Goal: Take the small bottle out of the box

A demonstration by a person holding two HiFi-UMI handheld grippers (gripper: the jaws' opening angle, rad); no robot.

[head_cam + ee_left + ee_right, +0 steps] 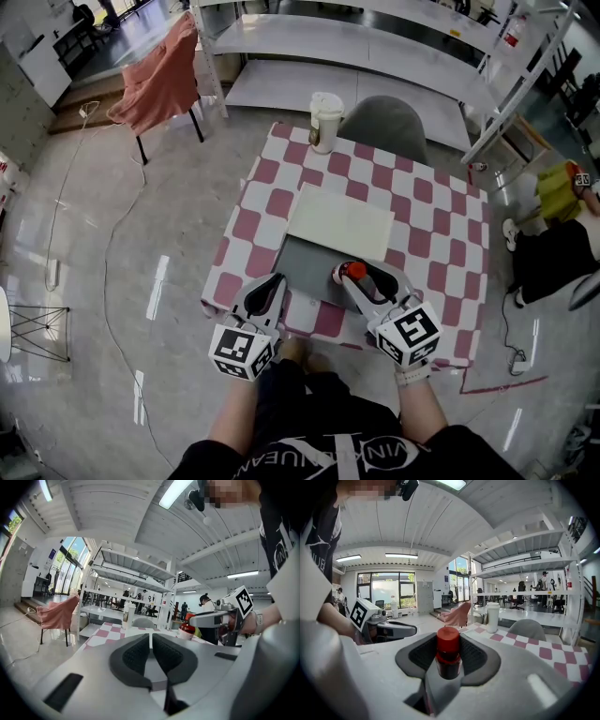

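Note:
A small dark bottle with a red cap (354, 272) is held upright in my right gripper (349, 275), over the front right part of the grey box (305, 262). In the right gripper view both pads press on the bottle (448, 652) just below its cap, the right gripper (448, 641) being shut on it. My left gripper (273, 283) hovers at the box's front left corner, shut with nothing in it; its pads (136, 654) meet in the left gripper view. That view also shows the bottle (187, 628) to the right.
The box's white lid (339, 223) lies open behind it on the red-and-white checked table (427, 225). A lidded paper cup (324, 121) stands at the table's far edge, beside a grey chair (386, 123). An orange cloth (159, 80) hangs over a chair at far left.

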